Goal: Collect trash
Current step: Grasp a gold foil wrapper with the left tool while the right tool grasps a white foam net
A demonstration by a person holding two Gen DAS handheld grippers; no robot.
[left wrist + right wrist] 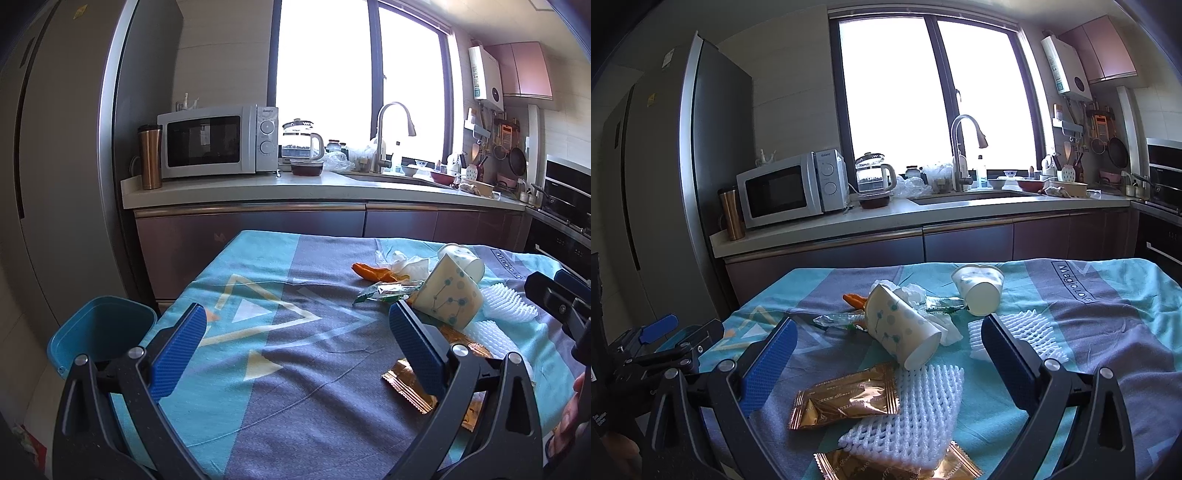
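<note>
My left gripper [297,345] has its fingers spread wide with nothing between them, hovering above the bench [258,369] and its teal-and-grey cloth. My right gripper [889,354] is equally wide apart and holds nothing; it frames a gold wrapper [846,397] whose print I can only partly read, something like "DAOXIANGCUN". Beside it lies white foam netting [916,410], partly over a second gold wrapper [956,467] at the bottom edge. Beyond the fingertips a dotted paper cup [903,328] lies tipped over, a second paper cup [980,290] on its side behind it, with crumpled tissue [916,293] and an orange scrap [854,300] near them. The cloth reads "Magic LOVE" [1073,282]. A blue bin [99,328] sits at the bench's left edge. On the far counter stands a Galanz microwave [218,142].
</note>
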